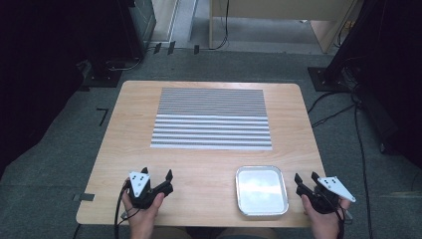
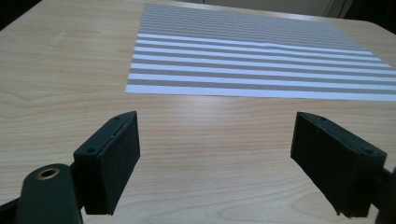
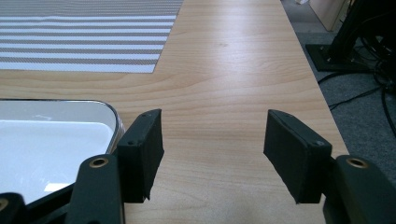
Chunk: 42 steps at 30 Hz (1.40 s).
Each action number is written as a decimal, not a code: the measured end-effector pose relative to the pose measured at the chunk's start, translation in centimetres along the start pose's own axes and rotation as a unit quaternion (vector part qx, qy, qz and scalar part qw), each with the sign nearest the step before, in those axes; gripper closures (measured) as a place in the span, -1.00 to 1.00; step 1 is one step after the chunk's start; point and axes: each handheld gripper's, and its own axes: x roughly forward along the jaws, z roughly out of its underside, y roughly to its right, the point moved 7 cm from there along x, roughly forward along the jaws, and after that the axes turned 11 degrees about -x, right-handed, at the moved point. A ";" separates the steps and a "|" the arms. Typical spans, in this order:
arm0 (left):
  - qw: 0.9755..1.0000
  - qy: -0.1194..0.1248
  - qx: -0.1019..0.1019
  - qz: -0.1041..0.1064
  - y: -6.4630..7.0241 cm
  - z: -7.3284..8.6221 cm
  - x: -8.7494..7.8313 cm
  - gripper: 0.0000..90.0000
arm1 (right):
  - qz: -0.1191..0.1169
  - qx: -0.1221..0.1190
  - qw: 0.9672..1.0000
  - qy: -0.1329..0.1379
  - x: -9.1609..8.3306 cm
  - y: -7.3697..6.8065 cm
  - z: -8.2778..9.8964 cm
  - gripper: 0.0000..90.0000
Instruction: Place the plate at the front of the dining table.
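Observation:
A striped grey-and-white mat (image 1: 211,118) lies flat across the middle of the wooden table (image 1: 199,164). An empty shiny metal tray (image 1: 261,190) sits near the front edge, right of centre. My left gripper (image 1: 157,175) rests at the front left, held by a hand, jaws wide open with nothing between them (image 2: 215,158). The mat (image 2: 261,60) lies ahead of it. My right gripper (image 1: 307,178) hovers at the table's front right corner, just right of the tray, jaws open and empty (image 3: 215,154). The tray's rim (image 3: 114,121) shows beside its left jaw.
The table's right edge (image 3: 322,98) runs close to my right gripper, with grey carpet and cables (image 1: 358,114) beyond. Dark equipment stands (image 1: 114,64) and a wooden desk (image 1: 278,15) sit past the far edge. Bare wood lies between mat and tray.

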 end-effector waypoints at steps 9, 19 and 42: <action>1.000 -0.013 0.008 0.018 4.7 2.1 1.1 -0.52 | -0.046 0.008 0.999 -0.004 0.3 -0.8 0.1 -0.03; 0.999 -0.023 0.007 0.032 8.4 3.7 1.9 -0.45 | -0.055 0.015 0.998 0.001 0.2 -1.6 -0.2 0.05; 0.998 -0.028 0.019 0.051 14.8 5.8 2.5 -0.34 | -0.100 0.041 0.993 0.045 -0.1 -2.8 -0.6 0.46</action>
